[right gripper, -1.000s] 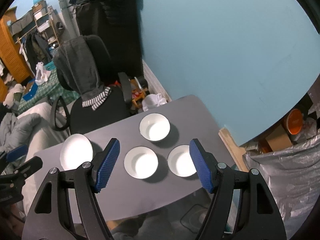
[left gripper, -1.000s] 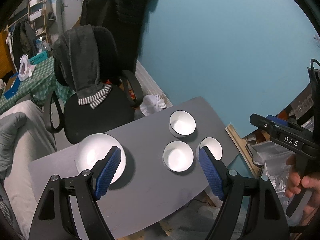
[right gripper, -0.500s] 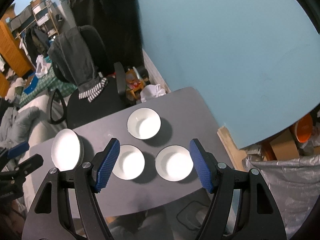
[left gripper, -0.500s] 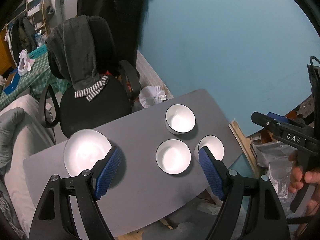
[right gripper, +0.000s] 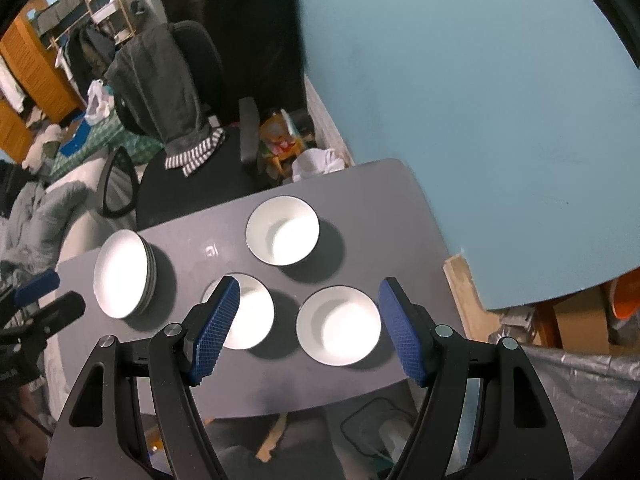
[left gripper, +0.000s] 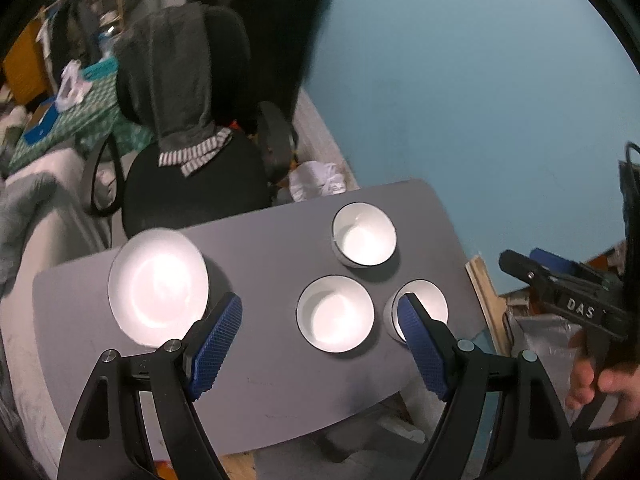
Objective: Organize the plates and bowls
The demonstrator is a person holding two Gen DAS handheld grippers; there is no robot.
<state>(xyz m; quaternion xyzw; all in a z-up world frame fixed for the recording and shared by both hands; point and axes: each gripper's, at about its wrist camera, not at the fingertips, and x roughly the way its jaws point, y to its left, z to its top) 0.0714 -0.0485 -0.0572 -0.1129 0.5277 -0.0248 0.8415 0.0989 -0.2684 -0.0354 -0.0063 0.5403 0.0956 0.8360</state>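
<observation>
Three white bowls stand on a small grey table (left gripper: 280, 380): a far bowl (left gripper: 365, 240), a middle bowl (left gripper: 335, 314) and a right bowl (left gripper: 430, 300). A stack of white plates (left gripper: 158, 284) sits at the table's left. My left gripper (left gripper: 320, 336) is open and empty, held above the table's near side. In the right wrist view the far bowl (right gripper: 282, 230), the left bowl (right gripper: 252, 312), the right bowl (right gripper: 338, 325) and the plate stack (right gripper: 120, 274) show. My right gripper (right gripper: 310, 320) is open and empty above the near bowls.
A black office chair (left gripper: 192, 176) draped with a grey hoodie stands behind the table. A blue wall (left gripper: 460, 80) runs along the right. Cardboard boxes and silver bags (right gripper: 580, 340) lie right of the table. A bed (right gripper: 48, 216) is at the left.
Both grippers have come lower and nearer to the table, so the bowls and plates look larger. Nothing on the table has moved. Both grippers stay open.
</observation>
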